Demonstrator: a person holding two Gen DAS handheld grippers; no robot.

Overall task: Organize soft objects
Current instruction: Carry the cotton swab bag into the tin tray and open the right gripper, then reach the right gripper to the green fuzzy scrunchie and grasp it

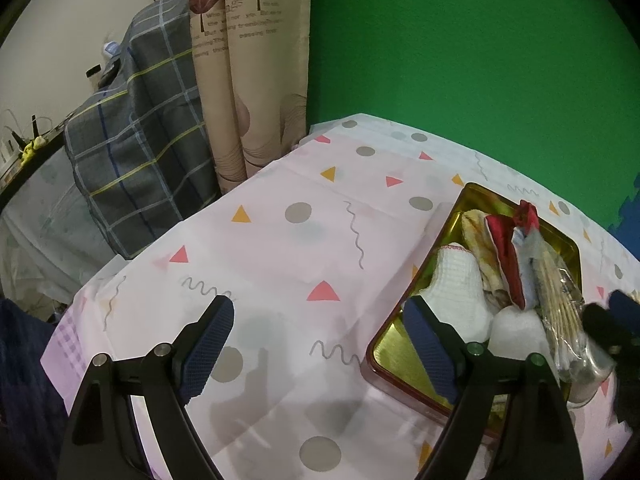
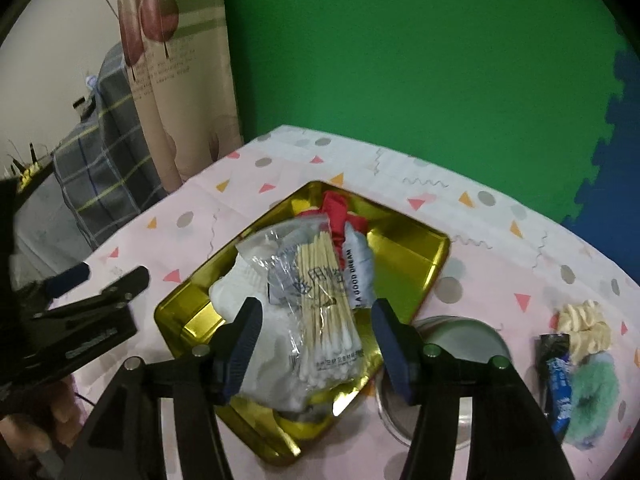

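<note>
Both tongs stand with their jaws spread and nothing between them: the right gripper point(image 2: 316, 344) hangs over the near end of the gold tin point(image 2: 416, 256), its jaws straddling a clear bag of cotton swabs point(image 2: 324, 304) without touching it as far as I can tell, while the left gripper point(image 1: 320, 354) hovers above the bare tablecloth point(image 1: 280, 240) just beside the tin's left edge. Most of the job looks done. Packed in the tin already are a white cloth point(image 1: 460, 280), a red pouch point(image 1: 506, 248), a yellowish cloth point(image 1: 476, 232) and the swab bag lying on top, which slightly overhangs the near rim. Left out, toward the desk's right edge, are a cream scrunchie point(image 2: 586, 328), a green fluffy scrunchie point(image 2: 592, 400) and a dark blue packet point(image 2: 556, 376), all touching one another. A round metal lid point(image 2: 460, 340) sits between them and the tin. My guess is those scrunchies go in next.
</note>
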